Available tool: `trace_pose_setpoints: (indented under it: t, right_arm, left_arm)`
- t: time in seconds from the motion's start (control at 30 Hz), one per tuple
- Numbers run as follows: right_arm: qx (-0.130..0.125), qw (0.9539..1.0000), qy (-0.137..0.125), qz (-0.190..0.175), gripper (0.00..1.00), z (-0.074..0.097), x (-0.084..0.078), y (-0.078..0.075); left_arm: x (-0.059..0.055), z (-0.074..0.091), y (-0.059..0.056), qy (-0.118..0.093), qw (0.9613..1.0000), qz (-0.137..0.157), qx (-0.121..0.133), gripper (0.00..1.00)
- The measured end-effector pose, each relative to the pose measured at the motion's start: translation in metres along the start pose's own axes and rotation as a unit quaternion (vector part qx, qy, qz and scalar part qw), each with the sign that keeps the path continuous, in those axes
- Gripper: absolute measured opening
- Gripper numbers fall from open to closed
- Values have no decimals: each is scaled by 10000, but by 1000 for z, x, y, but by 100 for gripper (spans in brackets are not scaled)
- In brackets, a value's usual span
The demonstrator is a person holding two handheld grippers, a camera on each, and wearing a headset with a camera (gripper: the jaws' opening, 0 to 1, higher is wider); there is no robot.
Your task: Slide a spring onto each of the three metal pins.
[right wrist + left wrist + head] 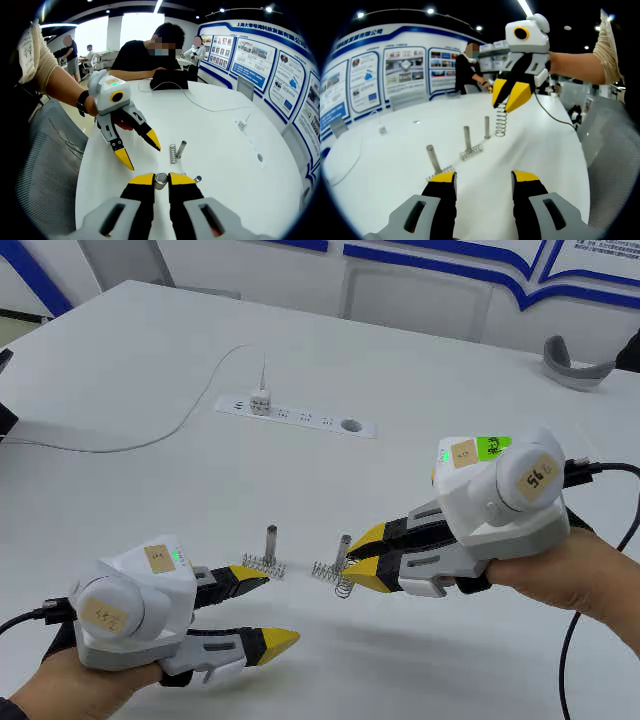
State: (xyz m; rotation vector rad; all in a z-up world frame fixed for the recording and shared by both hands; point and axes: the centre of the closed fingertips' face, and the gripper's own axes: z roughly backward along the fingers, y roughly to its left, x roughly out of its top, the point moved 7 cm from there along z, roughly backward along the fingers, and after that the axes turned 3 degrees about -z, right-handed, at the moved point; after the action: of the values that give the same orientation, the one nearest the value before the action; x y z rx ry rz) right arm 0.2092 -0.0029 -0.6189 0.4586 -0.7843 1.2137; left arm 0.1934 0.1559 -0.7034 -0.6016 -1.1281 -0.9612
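Left hand-held gripper [280, 607]: jaws apart, empty, nearest pin [433, 157] just ahead. Right hand-held gripper [350, 560] is clamped on the top of a spring [501, 122]. The spring hangs upright just beside the far pin [487, 127], not over its tip. Probably needs lifting and shifting across.

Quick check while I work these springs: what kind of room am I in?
Probably an office or showroom meeting area, not a factory floor: a large white table with a power strip on it, blue-trimmed display boards on the wall, and a person seated at the far side.
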Motion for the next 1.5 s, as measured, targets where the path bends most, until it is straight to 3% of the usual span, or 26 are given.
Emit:
trace_pose_setpoints:
  t: [0.5, 1.1, 1.5]
  right_arm:
    - [-274, 9995, -41, -124, 11, 19, -5, -14]
    - [-874, 9953, -99, -401, 11, 51, -12, -48]
    - [-1100, 9923, 96, -562, 11, 45, -25, -62]
  left_arm:
    - [-3, 13, 17, 32, 9993, 127, 347, 53]
    - [-6, 15, 19, 86, 9988, 177, 445, 58]
    - [-5, 16, 20, 86, 9987, 178, 470, 59]
